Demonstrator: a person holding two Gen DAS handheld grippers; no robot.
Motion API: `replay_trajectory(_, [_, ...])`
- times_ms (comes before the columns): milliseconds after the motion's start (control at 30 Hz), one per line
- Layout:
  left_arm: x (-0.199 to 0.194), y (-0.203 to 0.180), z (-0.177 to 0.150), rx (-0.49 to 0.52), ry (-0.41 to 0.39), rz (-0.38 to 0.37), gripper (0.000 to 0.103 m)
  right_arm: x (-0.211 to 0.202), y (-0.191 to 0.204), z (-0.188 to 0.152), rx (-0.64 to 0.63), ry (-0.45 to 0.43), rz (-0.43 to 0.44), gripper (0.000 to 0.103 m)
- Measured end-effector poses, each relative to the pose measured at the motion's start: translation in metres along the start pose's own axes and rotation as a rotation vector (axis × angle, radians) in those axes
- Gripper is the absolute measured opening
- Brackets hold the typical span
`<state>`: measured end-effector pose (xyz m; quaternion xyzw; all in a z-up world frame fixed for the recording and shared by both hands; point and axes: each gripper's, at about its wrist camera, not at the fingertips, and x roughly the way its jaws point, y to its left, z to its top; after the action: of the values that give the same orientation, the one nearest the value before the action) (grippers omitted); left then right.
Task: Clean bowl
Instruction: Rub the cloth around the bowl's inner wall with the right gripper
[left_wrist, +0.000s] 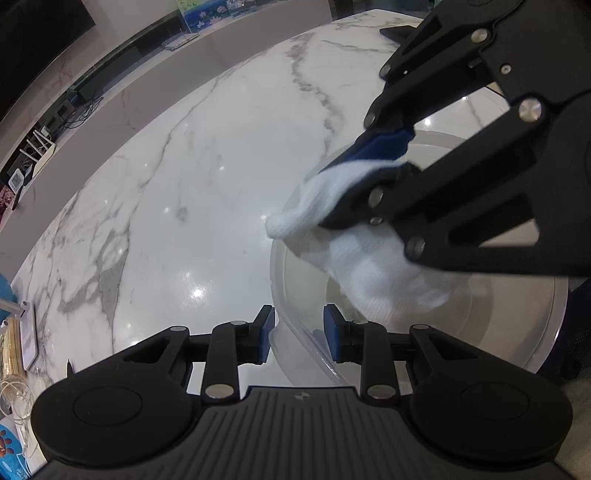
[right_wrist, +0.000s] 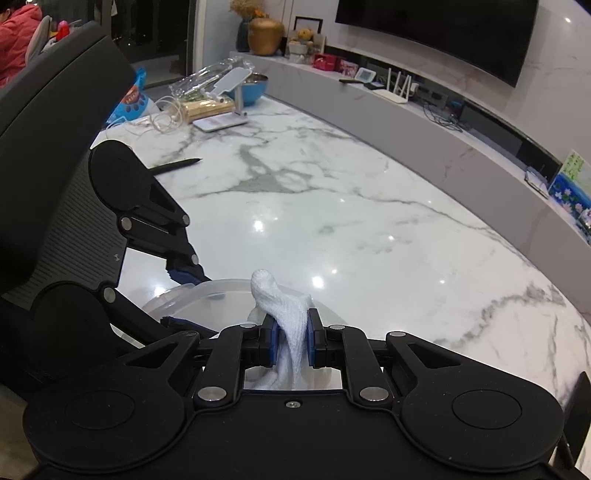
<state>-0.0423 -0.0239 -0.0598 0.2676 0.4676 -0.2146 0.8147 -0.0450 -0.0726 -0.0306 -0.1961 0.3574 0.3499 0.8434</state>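
A clear plastic bowl (left_wrist: 295, 332) stands on the white marble table (left_wrist: 184, 184). My left gripper (left_wrist: 299, 334) straddles the bowl's near rim, one pad outside and one inside; a gap shows beside the rim, so whether it grips is unclear. My right gripper (right_wrist: 291, 338) is shut on a white cloth (right_wrist: 288, 317). In the left wrist view the right gripper (left_wrist: 354, 177) comes in from the upper right and holds the cloth (left_wrist: 369, 266) down inside the bowl. The bowl's rim (right_wrist: 207, 291) and the left gripper (right_wrist: 184, 291) also show in the right wrist view.
At the table's far left end are a phone stand (right_wrist: 225, 107), a blue bowl (right_wrist: 255, 92), a snack bag (right_wrist: 133, 99), cables and a black pen (right_wrist: 177, 165). A grey ledge (right_wrist: 424, 110) with a router and small items runs behind the table.
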Motion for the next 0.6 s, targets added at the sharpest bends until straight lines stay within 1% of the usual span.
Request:
replay_trajectory(67, [0.0, 0.0, 0.0, 0.001, 0.0, 0.0, 0.027, -0.002, 0.001, -0.001, 0.007, -0.005, 0.008, 0.012])
replay_trajectory(167, [0.001, 0.001, -0.001, 0.0, 0.002, -0.001, 0.027, -0.003, 0.001, 0.0, 0.001, -0.004, -0.004, 0.012])
replay_trajectory(333, [0.001, 0.001, 0.0, -0.001, 0.003, -0.002, 0.027, 0.003, -0.004, 0.001, 0.0, 0.038, -0.061, 0.012])
replay_trajectory(467, [0.001, 0.001, 0.0, -0.003, 0.002, -0.002, 0.027, -0.001, -0.013, -0.003, 0.018, 0.065, -0.095, 0.012])
replay_trajectory(600, [0.001, 0.002, 0.0, -0.005, 0.003, -0.001, 0.028, -0.008, -0.013, -0.011, -0.004, 0.088, -0.123, 0.012])
